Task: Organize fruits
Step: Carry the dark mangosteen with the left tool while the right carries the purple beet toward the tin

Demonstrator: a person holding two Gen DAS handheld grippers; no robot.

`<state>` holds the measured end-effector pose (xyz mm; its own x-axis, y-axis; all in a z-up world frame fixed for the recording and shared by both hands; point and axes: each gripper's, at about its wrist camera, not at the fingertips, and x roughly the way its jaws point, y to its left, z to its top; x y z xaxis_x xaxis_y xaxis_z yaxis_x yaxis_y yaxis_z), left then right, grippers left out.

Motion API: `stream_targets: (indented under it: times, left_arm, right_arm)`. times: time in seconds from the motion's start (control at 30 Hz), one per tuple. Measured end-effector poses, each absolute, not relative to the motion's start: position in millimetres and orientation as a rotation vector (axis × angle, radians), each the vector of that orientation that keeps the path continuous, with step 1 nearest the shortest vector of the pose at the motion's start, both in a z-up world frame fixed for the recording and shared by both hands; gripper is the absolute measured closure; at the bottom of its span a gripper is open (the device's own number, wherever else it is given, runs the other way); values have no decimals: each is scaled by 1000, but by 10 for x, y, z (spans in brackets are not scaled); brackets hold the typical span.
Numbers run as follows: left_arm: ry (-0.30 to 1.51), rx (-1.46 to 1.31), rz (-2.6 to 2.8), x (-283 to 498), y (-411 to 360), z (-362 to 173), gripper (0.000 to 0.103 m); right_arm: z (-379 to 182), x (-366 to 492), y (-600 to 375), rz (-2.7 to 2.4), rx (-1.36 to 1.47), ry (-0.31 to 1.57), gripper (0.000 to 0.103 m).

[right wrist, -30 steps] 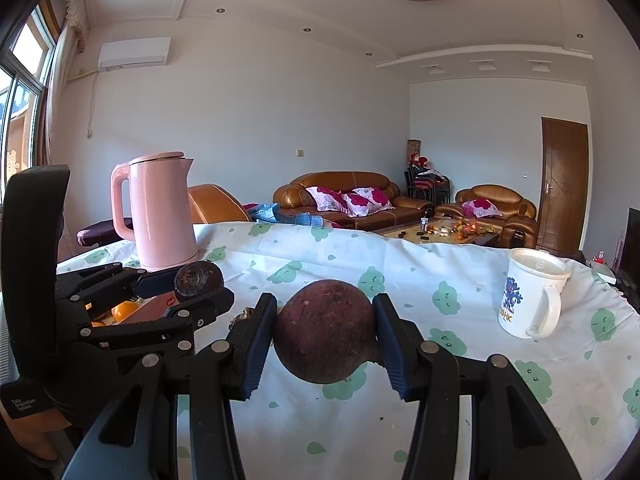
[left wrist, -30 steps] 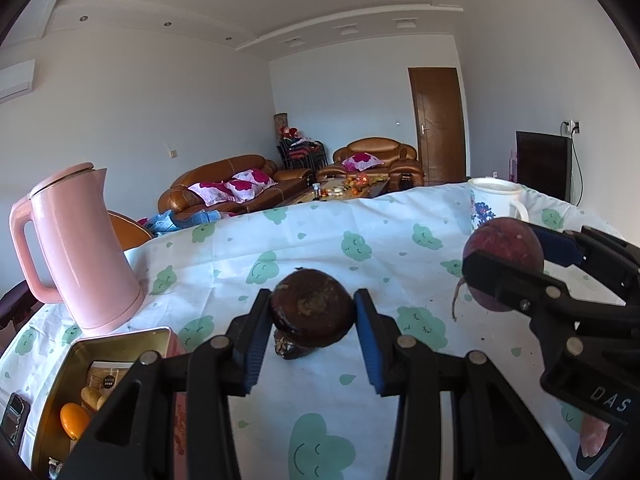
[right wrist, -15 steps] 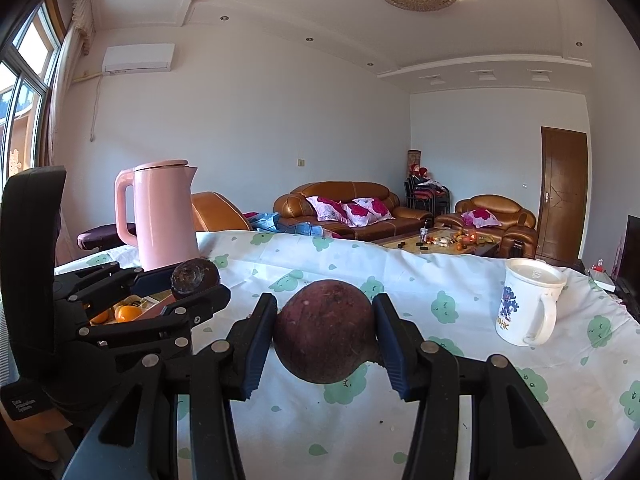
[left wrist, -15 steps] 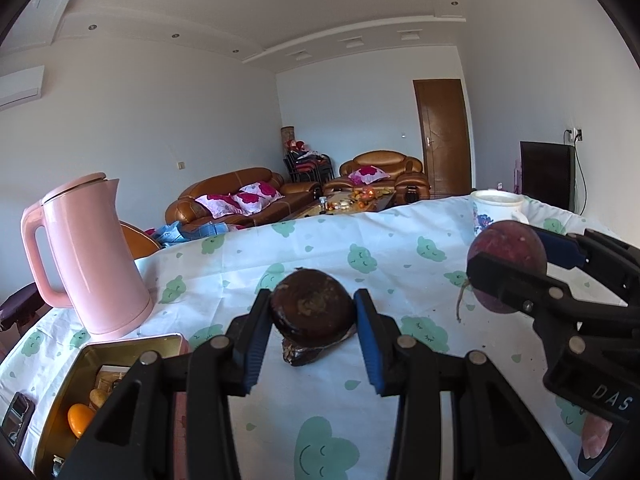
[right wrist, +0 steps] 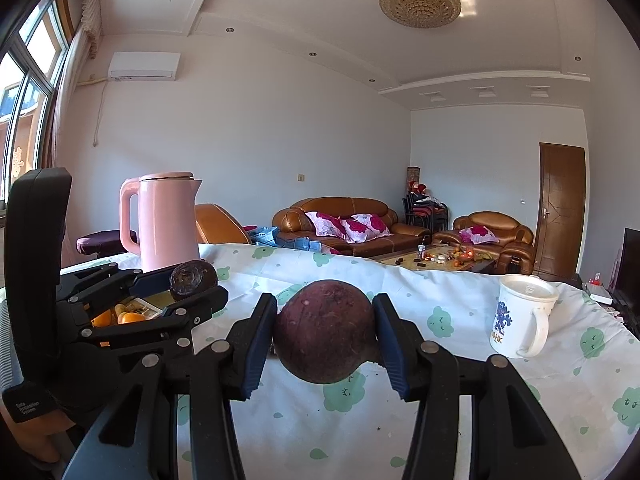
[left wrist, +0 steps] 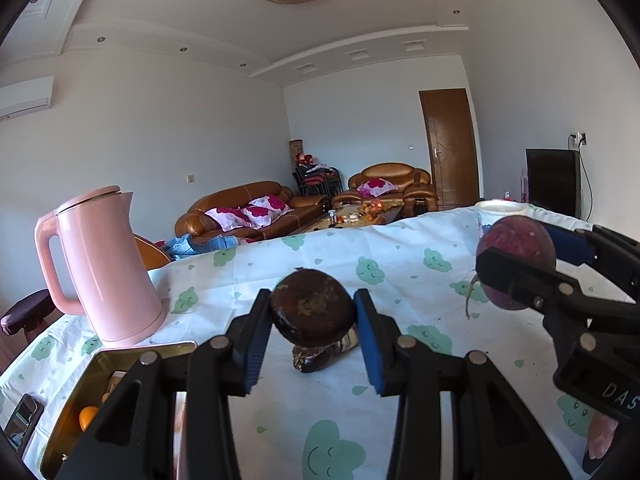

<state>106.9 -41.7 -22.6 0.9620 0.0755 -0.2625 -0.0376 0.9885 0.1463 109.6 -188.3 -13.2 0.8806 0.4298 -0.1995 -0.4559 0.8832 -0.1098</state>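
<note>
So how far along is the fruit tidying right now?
Some oranges already sit in the gold tin. In hand: the left gripper clamps a small dark fruit, and the right gripper clamps a larger purple fruit, both held above the table. Left to do: placing those two, plus a brown piece lying on the cloth.

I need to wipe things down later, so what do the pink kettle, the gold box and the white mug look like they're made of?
Pink kettle: probably plastic-cased, going by its smooth matte shell with no glare.
Gold box: looks like thin metal, a tin; its rim is bright and reflective.
White mug: likely glazed ceramic, since it is glossy white with a blue print and a thick handle.
</note>
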Motion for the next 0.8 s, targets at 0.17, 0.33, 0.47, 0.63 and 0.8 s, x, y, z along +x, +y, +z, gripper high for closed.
stream_targets:
  times: [0.17, 0.33, 0.47, 0.63, 0.8]
  left_arm:
    - [247, 158, 66, 1031, -452, -219, 60]
    - [222, 175, 71, 987, -466, -213, 60]
    - [211, 181, 74, 961, -479, -214, 60]
    - [197, 179, 79, 915, -465, -208, 60]
    - [186, 180, 82, 839, -446, -200, 60]
  right_arm:
    - [-126, 1047, -1895, 461, -156, 157, 52]
    - [-120, 986, -1898, 458, -160, 136, 52]
    - [-112, 956, -1896, 455, -163, 123, 52]
    - [-103, 899, -1912, 444, -166, 93, 52]
    - [-96, 827, -1893, 429, -175, 61, 52]
